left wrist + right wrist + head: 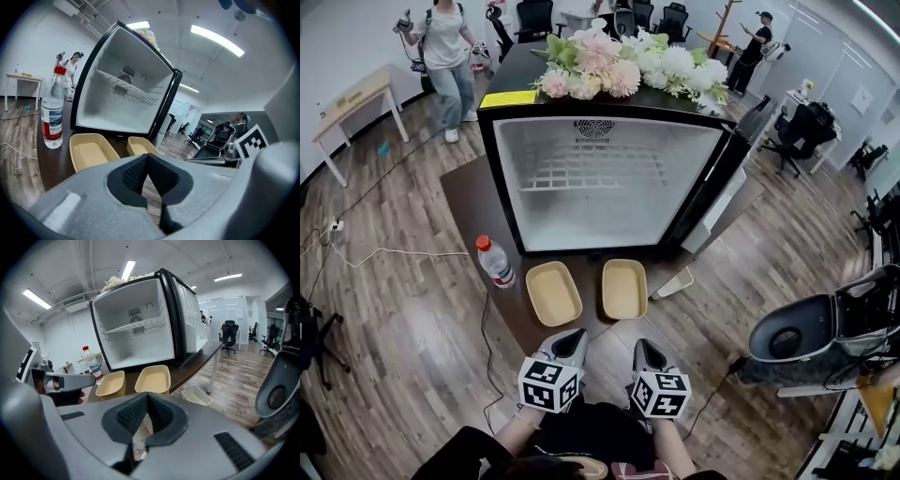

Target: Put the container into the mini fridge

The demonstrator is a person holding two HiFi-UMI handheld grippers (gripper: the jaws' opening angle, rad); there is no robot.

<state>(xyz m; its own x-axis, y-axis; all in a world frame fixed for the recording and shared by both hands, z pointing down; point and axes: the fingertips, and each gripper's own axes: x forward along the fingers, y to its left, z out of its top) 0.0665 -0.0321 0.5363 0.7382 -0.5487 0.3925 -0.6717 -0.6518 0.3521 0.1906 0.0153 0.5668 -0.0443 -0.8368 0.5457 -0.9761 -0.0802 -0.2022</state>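
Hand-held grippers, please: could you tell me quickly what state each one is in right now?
Left hand-held gripper: closed, holding nothing.
Right hand-held gripper: closed, holding nothing.

Mini fridge (600, 220): glossy black shell, smooth white plastic lining, white wire shelf (581, 178). Left container (553, 292) and right container (624, 288): matt beige plastic. Bottle (495, 262): clear plastic. Floor (394, 319): wood-grain planks, slight sheen.

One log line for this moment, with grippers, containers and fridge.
stage: before pick | left gripper: shut, empty | right gripper: shut, empty | containers: two, on table | mini fridge: open, empty
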